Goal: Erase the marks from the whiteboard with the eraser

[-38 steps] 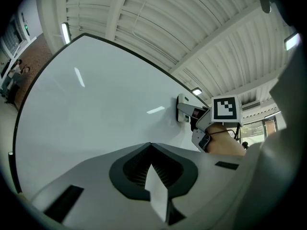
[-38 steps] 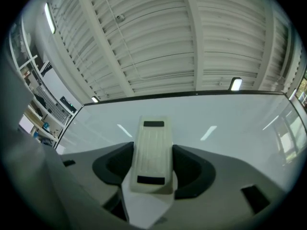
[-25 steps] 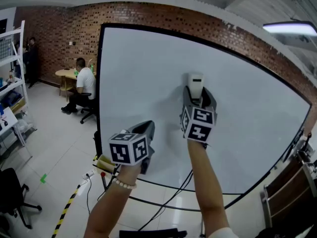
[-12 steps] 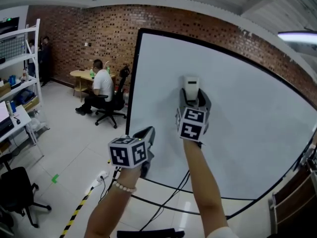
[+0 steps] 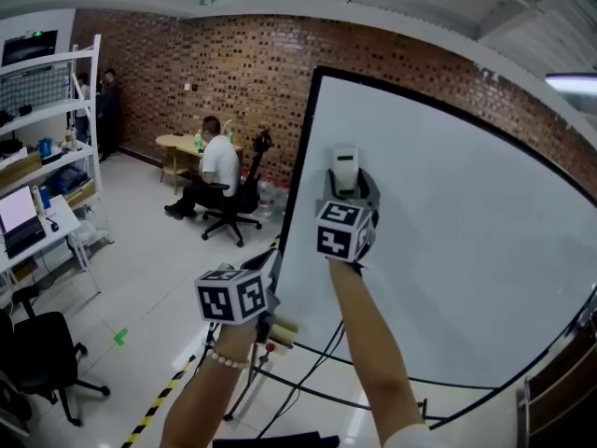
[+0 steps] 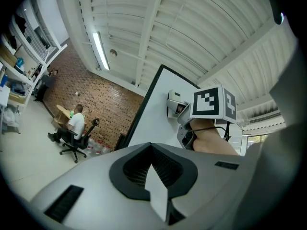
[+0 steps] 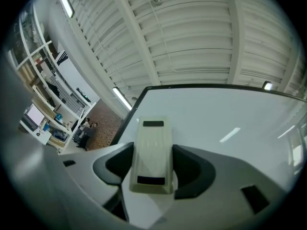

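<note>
Plainly, the right claw (image 7: 152, 163) is clenched on the eraser (image 7: 152, 150), gripping its lower half between the two jaws, and the head view shows the eraser set against the whiteboard (image 5: 448, 250) in its upper left part. The board's black frame (image 5: 300, 175) lies close by at nine o'clock of it. A sideways stroke toward nine o'clock could run the eraser onto that frame and knock it askew in the jaws. Since the grip takes only part of the body, hard pressure might also lever it loose. The left claw (image 6: 151, 150), at seven o'clock of the right one, is closed on nothing and off the board, so nothing braces the panel if a push rocks it. No marks show on the white surface, so a stroke may land on blank board.
</note>
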Demonstrator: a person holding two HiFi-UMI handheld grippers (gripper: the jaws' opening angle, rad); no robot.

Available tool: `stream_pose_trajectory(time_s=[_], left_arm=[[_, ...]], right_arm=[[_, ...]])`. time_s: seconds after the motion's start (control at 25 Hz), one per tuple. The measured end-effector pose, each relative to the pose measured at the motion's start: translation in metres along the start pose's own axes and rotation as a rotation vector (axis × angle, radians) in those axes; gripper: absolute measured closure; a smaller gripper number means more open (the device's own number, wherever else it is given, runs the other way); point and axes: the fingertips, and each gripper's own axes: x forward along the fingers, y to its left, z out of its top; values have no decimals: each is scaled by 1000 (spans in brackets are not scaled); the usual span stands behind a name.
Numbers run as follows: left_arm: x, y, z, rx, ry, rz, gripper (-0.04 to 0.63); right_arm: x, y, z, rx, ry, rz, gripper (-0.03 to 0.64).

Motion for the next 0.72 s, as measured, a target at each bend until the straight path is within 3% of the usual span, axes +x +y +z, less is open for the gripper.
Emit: stream_pose_trajectory(time_s=[0.4,0.72], left_arm=[[-33,60,11,-32,-41,75,606],[-41,69,8,-55,-41,96,606]], right_arm=[[20,82,-8,-18,6,58,344],[17,108,-24,-31,35,103,342]])
